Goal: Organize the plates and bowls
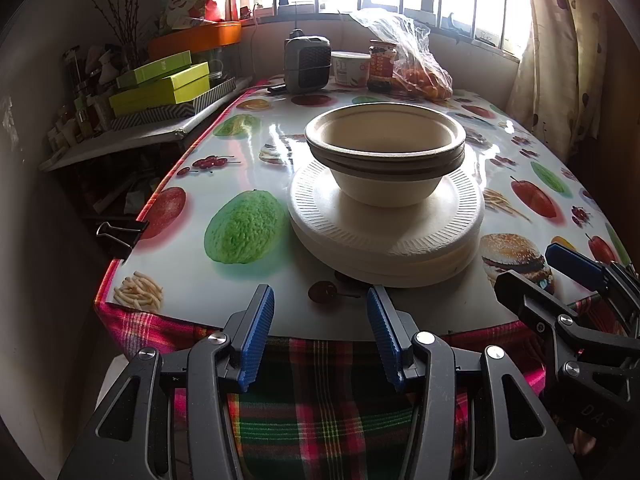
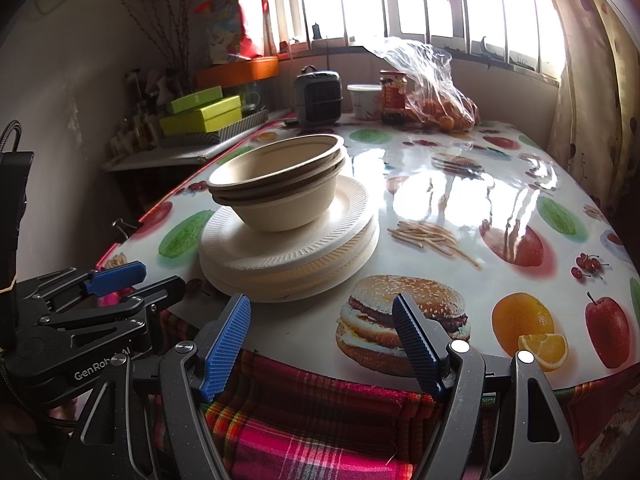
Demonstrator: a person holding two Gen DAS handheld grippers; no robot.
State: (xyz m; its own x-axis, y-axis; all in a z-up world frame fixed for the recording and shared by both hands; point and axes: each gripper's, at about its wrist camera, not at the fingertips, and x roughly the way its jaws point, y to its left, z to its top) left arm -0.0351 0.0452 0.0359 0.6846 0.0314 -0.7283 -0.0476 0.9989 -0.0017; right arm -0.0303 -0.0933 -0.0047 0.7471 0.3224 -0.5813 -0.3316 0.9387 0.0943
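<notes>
the left tool [image 1: 320, 300] is tilted downward, its blue-padded jaws parted with nothing between them. the right tool [image 2: 322, 312] sits just beside it, also angled down, its jaws spread wider and likewise empty. the two tools do not touch.

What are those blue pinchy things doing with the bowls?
A person holds two claws at the table's near edge. The left claw and right claw are both open and empty. The bowls sit nested on the stack of plates, and nothing touches them.
</notes>
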